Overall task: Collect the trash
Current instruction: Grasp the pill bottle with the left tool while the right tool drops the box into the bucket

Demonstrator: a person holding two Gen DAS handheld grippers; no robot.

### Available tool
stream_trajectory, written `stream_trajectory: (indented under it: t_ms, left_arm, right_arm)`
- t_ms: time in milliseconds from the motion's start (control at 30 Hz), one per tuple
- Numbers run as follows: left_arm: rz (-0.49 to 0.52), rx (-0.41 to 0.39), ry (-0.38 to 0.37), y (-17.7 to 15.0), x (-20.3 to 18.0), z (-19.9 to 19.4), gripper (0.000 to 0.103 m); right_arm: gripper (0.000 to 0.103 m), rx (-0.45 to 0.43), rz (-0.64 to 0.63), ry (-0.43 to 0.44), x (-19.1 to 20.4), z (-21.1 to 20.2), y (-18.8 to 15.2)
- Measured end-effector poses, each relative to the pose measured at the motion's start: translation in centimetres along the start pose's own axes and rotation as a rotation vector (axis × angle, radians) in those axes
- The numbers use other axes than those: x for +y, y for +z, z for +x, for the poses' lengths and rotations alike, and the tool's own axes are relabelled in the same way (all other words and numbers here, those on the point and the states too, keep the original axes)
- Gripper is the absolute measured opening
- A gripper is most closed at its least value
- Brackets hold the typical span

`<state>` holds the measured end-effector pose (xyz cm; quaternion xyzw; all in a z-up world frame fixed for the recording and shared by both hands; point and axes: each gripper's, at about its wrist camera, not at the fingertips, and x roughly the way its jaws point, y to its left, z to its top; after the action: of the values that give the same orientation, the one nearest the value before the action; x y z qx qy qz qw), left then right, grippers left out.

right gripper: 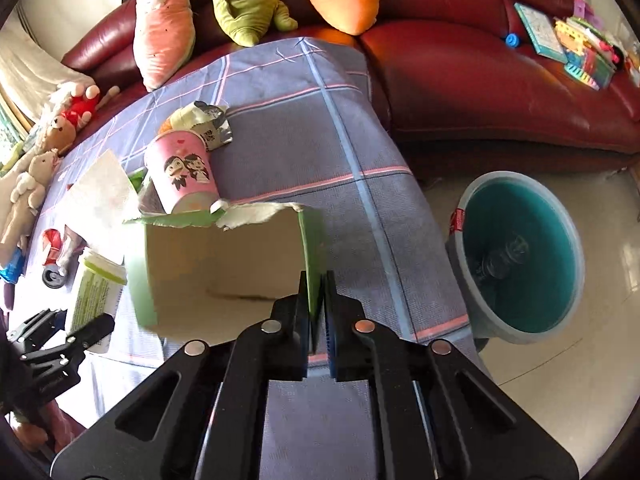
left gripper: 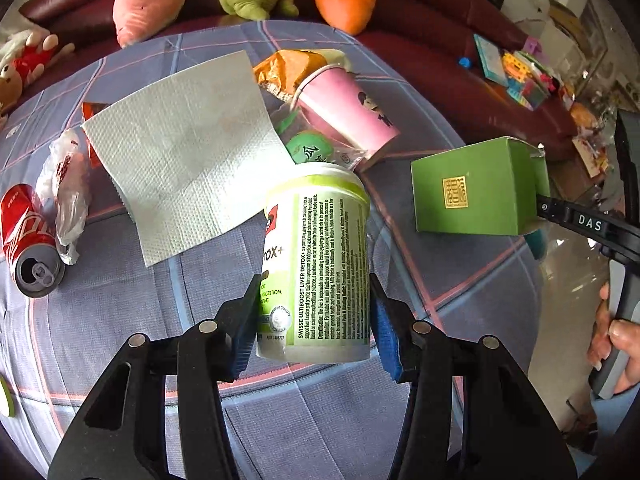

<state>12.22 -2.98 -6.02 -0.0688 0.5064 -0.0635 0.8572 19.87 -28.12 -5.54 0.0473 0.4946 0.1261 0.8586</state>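
My left gripper [left gripper: 314, 316] is shut on a green-and-white supplement jar [left gripper: 320, 256], held above the checked tablecloth [left gripper: 120, 320]. My right gripper [right gripper: 318, 300] is shut on one wall of an open green cardboard box [right gripper: 224, 256], lifted off the cloth; the same box [left gripper: 476, 192] shows at the right of the left wrist view. A teal trash bin [right gripper: 524, 256] stands on the floor to the right of the table. On the cloth lie a white paper towel [left gripper: 180, 152], a pink paper cup [left gripper: 344, 108], a red soda can [left gripper: 28, 240] and a crumpled plastic bag [left gripper: 64, 196].
A dark red sofa [right gripper: 500, 92] runs behind the table with plush toys [right gripper: 252, 0] and colourful books [right gripper: 572, 44] on it. An orange snack wrapper [left gripper: 292, 68] and a green packet [left gripper: 308, 148] lie by the cup. A person's hand [left gripper: 612, 340] grips the right handle.
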Motion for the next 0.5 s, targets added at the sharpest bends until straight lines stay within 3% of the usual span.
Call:
stream_trajectory:
  t_ms: [267,500]
  left_arm:
    - [0.052,-0.010,-0.021,2.2,-2.8,0.0,0.051]
    - [0.173,-0.027,-0.086,5.2,-9.3,0.6,0.051]
  right_arm:
    - [0.004,-0.111,0.042,-0.028,-4.1,-5.0,1.5]
    - [0.004,-0.172,0.179,-0.162,-13.1,-9.3,0.9]
